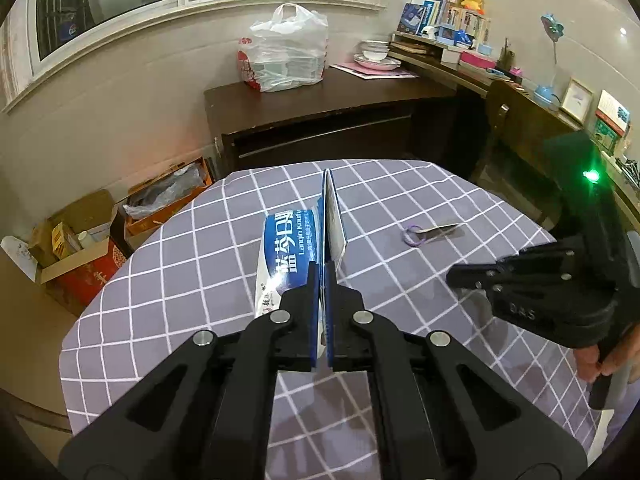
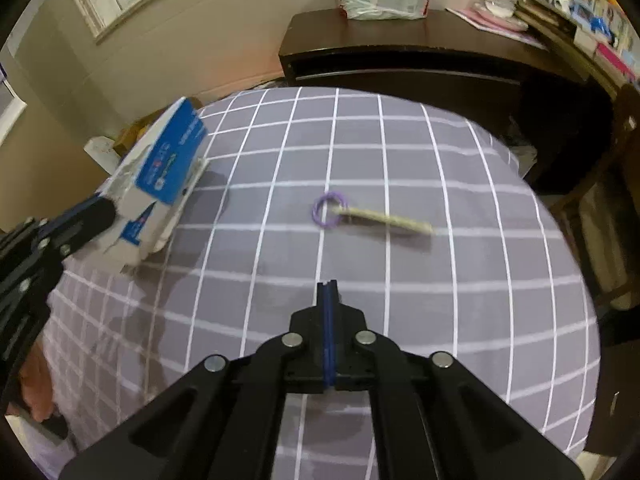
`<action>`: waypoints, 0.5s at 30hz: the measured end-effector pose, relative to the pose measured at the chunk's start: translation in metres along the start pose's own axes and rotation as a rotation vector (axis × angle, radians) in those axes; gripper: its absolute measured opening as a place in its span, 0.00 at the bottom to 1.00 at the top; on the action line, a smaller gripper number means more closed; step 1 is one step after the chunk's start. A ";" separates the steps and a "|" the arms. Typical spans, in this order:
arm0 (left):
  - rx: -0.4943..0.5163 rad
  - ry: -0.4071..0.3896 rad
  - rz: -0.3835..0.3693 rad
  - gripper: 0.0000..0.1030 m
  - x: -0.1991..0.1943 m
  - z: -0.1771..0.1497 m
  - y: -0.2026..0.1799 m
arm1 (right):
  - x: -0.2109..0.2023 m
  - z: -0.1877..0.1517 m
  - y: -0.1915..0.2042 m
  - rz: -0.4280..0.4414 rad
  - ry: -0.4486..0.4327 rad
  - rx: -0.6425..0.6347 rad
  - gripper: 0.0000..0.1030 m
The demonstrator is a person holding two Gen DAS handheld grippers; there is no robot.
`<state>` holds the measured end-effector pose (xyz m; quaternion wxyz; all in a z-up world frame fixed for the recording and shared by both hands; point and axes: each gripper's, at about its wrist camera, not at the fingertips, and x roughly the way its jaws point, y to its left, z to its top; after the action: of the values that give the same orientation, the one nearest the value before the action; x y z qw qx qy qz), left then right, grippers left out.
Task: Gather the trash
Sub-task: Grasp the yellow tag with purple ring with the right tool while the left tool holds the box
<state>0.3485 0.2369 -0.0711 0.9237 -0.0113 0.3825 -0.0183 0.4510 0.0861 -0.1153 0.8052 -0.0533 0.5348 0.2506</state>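
Note:
A flattened blue and white carton is pinched edge-on in my left gripper, which is shut on it and holds it tilted above the grey checked tablecloth. From the right wrist view the carton hangs at the left, with the left gripper at its lower end. My right gripper is shut with nothing between its fingers and hovers over the cloth; it also shows at the right. Ahead of it lies a purple rubber band touching a pale paper strip.
Open cardboard boxes stand on the floor left of the table. Behind the table is a dark wooden desk with a full white plastic bag and stacked dishes. A wooden chair and cluttered shelves stand on the right.

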 end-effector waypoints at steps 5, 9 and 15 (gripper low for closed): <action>0.012 -0.015 -0.011 0.03 -0.009 -0.004 -0.017 | -0.025 -0.019 -0.013 0.021 -0.014 0.009 0.01; 0.012 -0.035 -0.010 0.03 -0.013 -0.001 -0.025 | -0.040 -0.018 -0.021 -0.023 -0.030 0.049 0.60; -0.009 -0.042 -0.008 0.03 -0.005 0.009 -0.017 | -0.031 0.010 -0.024 -0.035 -0.085 -0.002 0.79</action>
<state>0.3510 0.2205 -0.0605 0.9314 -0.0174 0.3629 -0.0201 0.4610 0.0578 -0.0879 0.8315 -0.0527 0.4988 0.2390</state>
